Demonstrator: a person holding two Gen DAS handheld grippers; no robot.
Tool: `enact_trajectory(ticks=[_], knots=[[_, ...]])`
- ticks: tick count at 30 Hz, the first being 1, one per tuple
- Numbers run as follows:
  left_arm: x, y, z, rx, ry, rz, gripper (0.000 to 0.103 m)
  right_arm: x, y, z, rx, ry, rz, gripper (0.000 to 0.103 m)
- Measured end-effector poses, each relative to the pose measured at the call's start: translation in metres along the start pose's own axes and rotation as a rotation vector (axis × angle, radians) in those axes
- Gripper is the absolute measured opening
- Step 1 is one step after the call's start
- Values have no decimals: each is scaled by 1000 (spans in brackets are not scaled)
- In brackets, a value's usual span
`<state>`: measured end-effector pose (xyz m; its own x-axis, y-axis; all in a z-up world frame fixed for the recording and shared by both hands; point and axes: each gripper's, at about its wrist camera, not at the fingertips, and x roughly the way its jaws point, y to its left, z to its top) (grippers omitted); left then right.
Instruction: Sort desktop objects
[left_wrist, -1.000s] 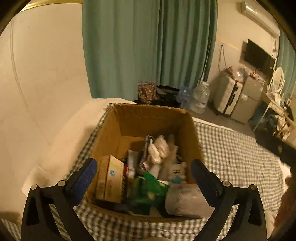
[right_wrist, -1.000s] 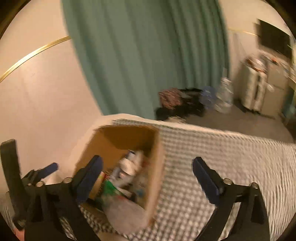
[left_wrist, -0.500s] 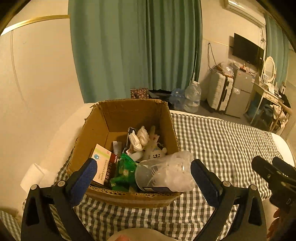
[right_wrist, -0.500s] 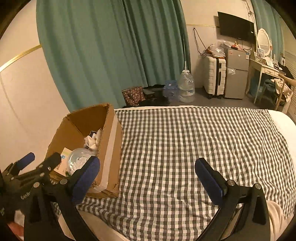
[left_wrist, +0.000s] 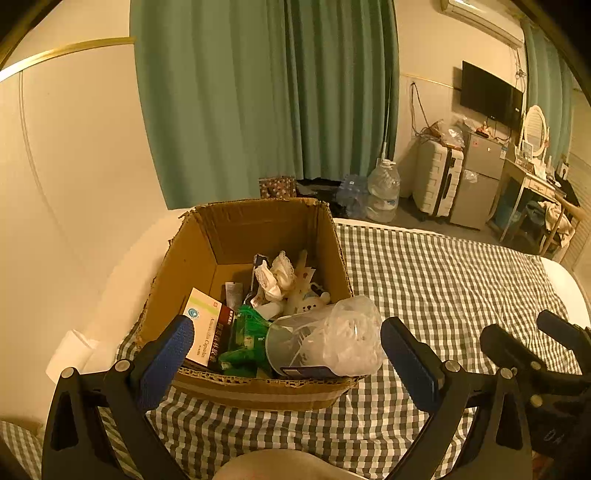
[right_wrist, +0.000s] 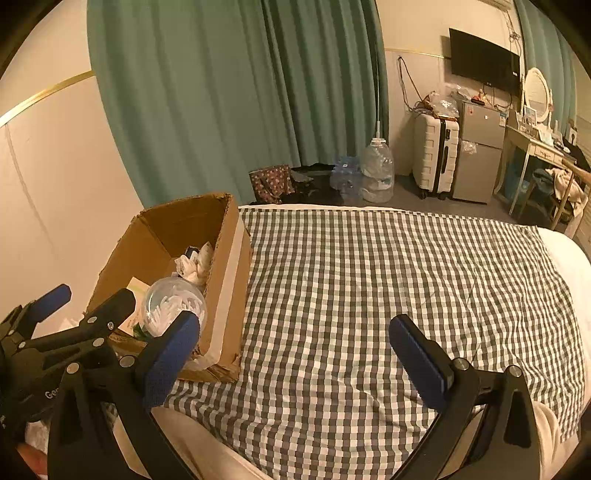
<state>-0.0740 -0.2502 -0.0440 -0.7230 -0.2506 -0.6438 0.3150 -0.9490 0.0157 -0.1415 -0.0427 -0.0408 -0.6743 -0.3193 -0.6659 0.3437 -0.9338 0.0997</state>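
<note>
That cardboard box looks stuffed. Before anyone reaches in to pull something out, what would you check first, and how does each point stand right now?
1. Left gripper open and empty: ok.
2. Right gripper open and empty: ok.
3. Cardboard box upright on the checked cloth: ok.
4. Clear plastic container easy to reach: ok, it lies on top at the near edge.
5. Container seated securely: not ok, it pokes over the rim and might roll.
6. Medicine box free to lift: cannot tell, wedged beside other packets.
</note>
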Motion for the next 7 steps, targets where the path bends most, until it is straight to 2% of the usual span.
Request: enact_trajectory(ticks=[3, 7], knots=[[-5, 3, -1, -11, -20, -12, 103, 0, 3, -1, -23, -1, -12, 103], [-5, 8, 0, -44, 1, -50, 103, -2, 4, -3, -26, -1, -7, 103]])
